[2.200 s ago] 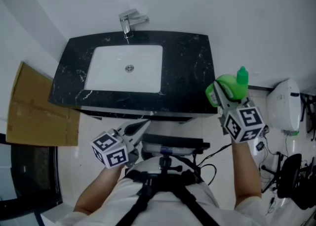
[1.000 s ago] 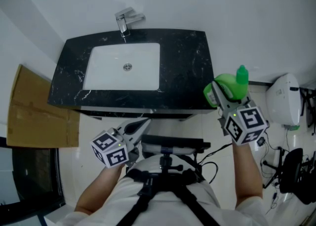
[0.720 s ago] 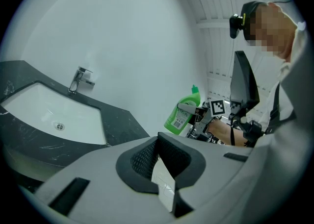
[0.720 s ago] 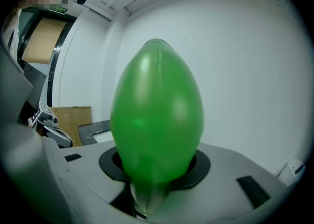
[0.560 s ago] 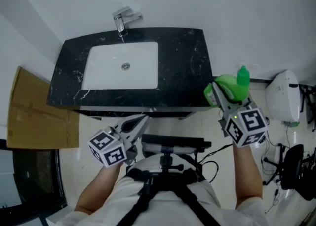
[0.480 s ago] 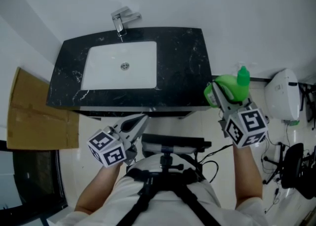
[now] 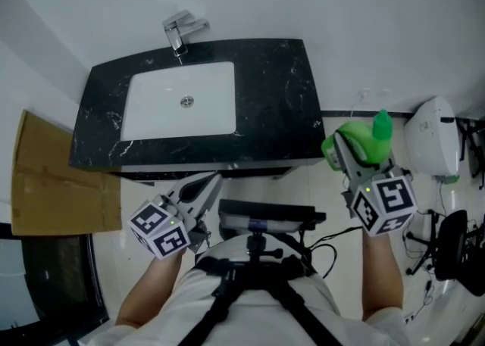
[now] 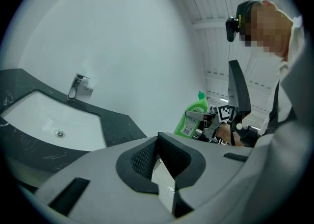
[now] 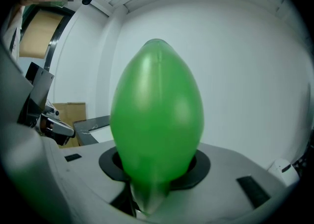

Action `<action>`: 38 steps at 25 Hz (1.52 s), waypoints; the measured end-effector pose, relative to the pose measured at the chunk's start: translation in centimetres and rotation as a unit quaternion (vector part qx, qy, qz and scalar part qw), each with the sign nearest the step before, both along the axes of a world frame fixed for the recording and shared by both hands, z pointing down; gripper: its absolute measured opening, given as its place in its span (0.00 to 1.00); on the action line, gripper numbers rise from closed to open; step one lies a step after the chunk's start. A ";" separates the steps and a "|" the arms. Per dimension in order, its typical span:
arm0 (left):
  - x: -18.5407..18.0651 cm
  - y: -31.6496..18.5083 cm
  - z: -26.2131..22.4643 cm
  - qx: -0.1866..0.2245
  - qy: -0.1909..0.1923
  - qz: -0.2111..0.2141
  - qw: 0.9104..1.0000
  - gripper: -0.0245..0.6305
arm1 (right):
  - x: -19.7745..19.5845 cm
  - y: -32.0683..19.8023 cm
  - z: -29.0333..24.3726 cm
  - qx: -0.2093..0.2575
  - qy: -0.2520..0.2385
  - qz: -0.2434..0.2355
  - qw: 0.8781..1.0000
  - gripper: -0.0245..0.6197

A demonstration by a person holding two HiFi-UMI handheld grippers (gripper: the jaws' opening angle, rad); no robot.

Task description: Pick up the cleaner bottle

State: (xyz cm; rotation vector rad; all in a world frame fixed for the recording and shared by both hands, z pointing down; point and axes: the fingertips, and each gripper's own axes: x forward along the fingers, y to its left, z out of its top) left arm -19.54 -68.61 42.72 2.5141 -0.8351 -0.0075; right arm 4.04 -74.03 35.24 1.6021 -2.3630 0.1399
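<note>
Right hand-held gripper [image 7: 347, 154]: jaws pinched on the lower body of the green plastic cleaner bottle [image 7: 365, 138]. In the right gripper view the bottle [image 9: 157, 115] rises from between the dark pads and fills the middle of the frame. The marker cube sits at the near end of the tool. The right forearm [image 7: 381, 276] reaches straight away from the person, and the tool points forward, dipping slightly.

The bottle is off the counter. It is held upright in the air, just past the right end of the black marbled counter [image 7: 282, 102] and above the pale floor. Its green cap [image 7: 383, 123] is turned to the far side. The left gripper view shows the bottle [image 8: 192, 117] from the side, with a white printed label.

Left hand-held gripper [image 7: 204, 188]: jaw tips pressed together with nothing between them, as the left gripper view [image 8: 159, 161] confirms. It is held close to the body, below the counter's near edge, and angled toward the far right.

Surroundings: a white rectangular sink basin [image 7: 178, 98] is sunk in the counter, with a chrome tap [image 7: 180, 30] at its far rim. A flat brown cardboard sheet [image 7: 45, 178] lies left of the counter, and a white rounded fixture [image 7: 430, 148] stands right of the bottle.
</note>
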 end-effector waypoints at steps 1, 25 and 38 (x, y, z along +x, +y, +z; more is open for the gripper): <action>-0.2 -0.1 -0.1 0.003 -0.001 -0.004 1.000 0.03 | 0.2 0.2 0.0 -0.002 0.000 0.005 1.000 0.28; -1.0 0.1 0.0 0.003 -0.004 -0.020 1.000 0.03 | 0.6 1.2 0.4 -0.004 0.014 0.014 1.000 0.28; -0.9 0.2 0.2 -0.002 -0.002 -0.018 1.000 0.03 | 0.1 0.8 0.3 -0.001 0.021 0.013 1.000 0.28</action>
